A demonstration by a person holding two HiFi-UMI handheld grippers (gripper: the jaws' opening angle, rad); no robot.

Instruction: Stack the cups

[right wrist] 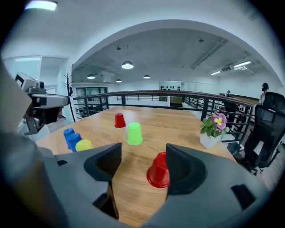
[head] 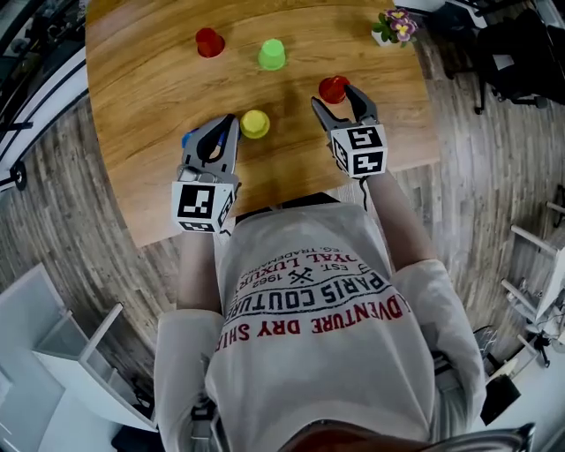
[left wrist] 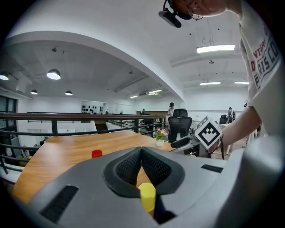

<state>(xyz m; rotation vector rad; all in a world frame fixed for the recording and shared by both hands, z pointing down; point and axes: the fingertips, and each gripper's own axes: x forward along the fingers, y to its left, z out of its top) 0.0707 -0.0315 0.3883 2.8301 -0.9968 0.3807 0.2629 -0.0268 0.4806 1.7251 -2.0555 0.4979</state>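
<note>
On the tabletop (head: 159, 88) the cups are mostly spread out and upside down, so the stacking looks barely started. The right gripper (head: 334, 95) is wide open with the near red cup (right wrist: 158, 171) sitting between its jaws. The cup hugs the right jaw, but the pads aren't pressing it. The left gripper (left wrist: 141, 150) has its jaws together and holds nothing, with the yellow cup (head: 255, 124) just past its tip. Two blue cups (right wrist: 71, 137) sit close together beside the yellow one, and it's hard to tell if they touch. The green cup (head: 272, 54) and far red cup (head: 209, 41) are farther back, well apart, and a flower pot (head: 395, 26) sits off at the corner.

The step in hand looks like grabbing that near red cup. To do it well, the person should probably centre the cup between the jaws first, because a lopsided close could shove or tip it. A gentle squeeze around mid-wall seems best, since thin plastic likely squashes. After that it's a straight lift, a carry over another cup, and a level drop so it nests.
</note>
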